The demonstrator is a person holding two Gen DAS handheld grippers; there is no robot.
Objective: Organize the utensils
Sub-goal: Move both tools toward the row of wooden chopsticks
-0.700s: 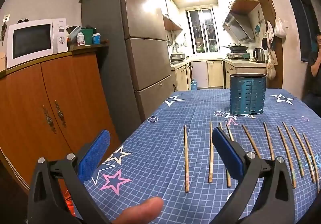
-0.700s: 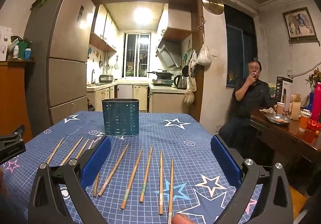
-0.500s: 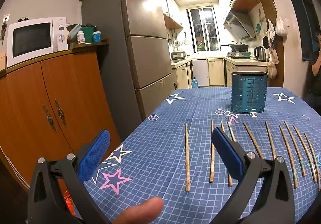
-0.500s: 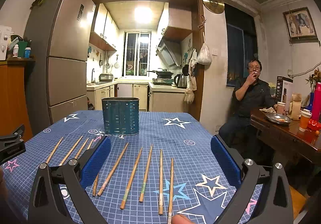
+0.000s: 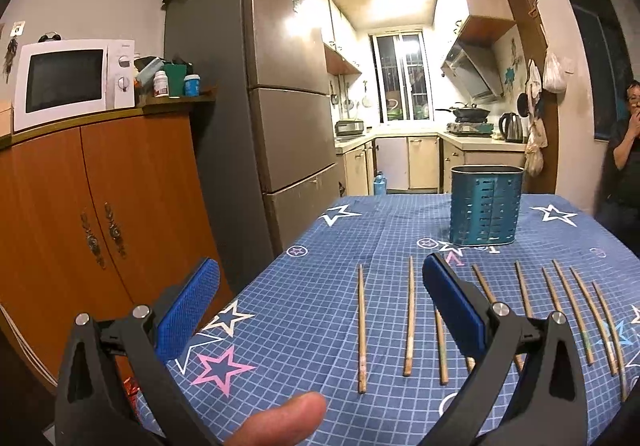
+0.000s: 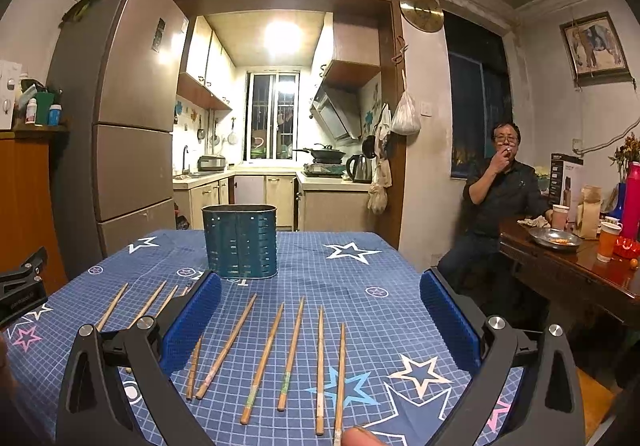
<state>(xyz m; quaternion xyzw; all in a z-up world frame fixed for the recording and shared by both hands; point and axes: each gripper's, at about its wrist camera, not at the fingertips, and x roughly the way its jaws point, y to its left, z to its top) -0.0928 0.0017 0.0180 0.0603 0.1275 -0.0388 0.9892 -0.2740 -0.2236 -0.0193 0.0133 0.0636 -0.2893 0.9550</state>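
Observation:
Several wooden chopsticks (image 5: pixel 361 326) (image 6: pixel 290 354) lie side by side in a row on the blue star-patterned tablecloth (image 5: pixel 304 302) (image 6: pixel 360 278). Behind them stands a teal perforated utensil holder (image 5: pixel 486 206) (image 6: pixel 240 242), upright, its inside hidden. My left gripper (image 5: pixel 320 268) hovers open over the left end of the row with nothing between its blue pads. Over the right half of the row my right gripper (image 6: pixel 320 278) is also open and holds nothing. A black part of the left gripper (image 6: pixel 20 286) shows at the right wrist view's left edge.
A grey fridge (image 5: pixel 280 106) and a wooden cabinet (image 5: pixel 100 214) with a microwave (image 5: pixel 68 80) stand left of the table. To the right a person (image 6: pixel 504 198) sits at a wooden table (image 6: pixel 580 270) with cups and a bowl. The kitchen lies behind.
Both views have shifted only slightly; the holder sits a little lower in the frames. The chopsticks and the holder have not moved, and both grippers stay open.

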